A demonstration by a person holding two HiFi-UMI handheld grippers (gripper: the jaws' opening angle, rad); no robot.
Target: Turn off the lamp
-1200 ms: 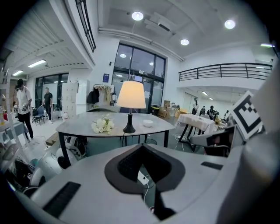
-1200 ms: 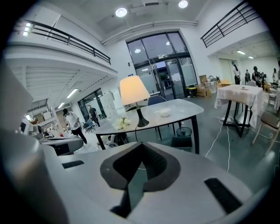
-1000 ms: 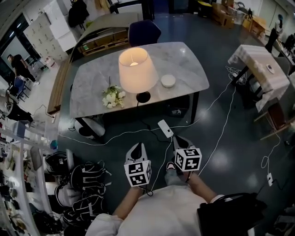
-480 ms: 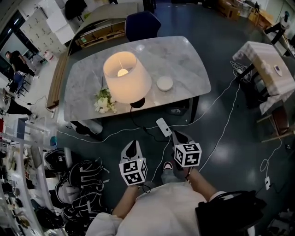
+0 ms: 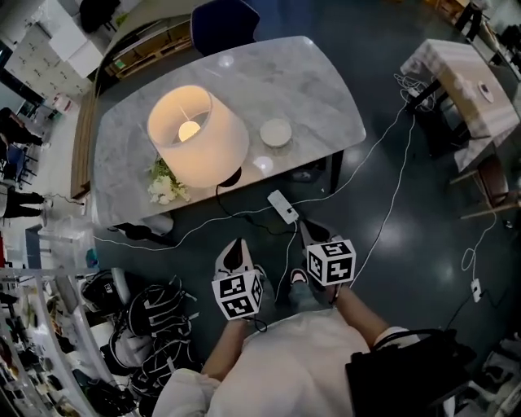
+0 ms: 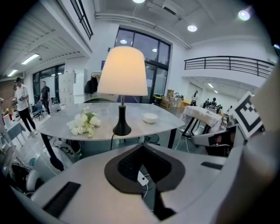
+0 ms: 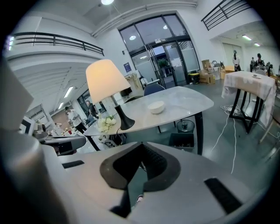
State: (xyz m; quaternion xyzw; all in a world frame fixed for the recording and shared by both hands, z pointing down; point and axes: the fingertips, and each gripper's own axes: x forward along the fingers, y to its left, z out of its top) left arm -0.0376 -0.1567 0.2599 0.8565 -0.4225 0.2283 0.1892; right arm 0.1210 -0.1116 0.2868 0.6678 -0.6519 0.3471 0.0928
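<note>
Lit lamp on seemingly marble table

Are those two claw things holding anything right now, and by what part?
Nothing is held. The left gripper and the right gripper are both shut and empty, well short of the lit lamp.

A pale grey marble table with rounded corners carries a small round white bowl and a bunch of white flowers. A white power strip lies on the dark glossy floor near the table's edge. A dark blue chair stands at the table's far side.
</note>
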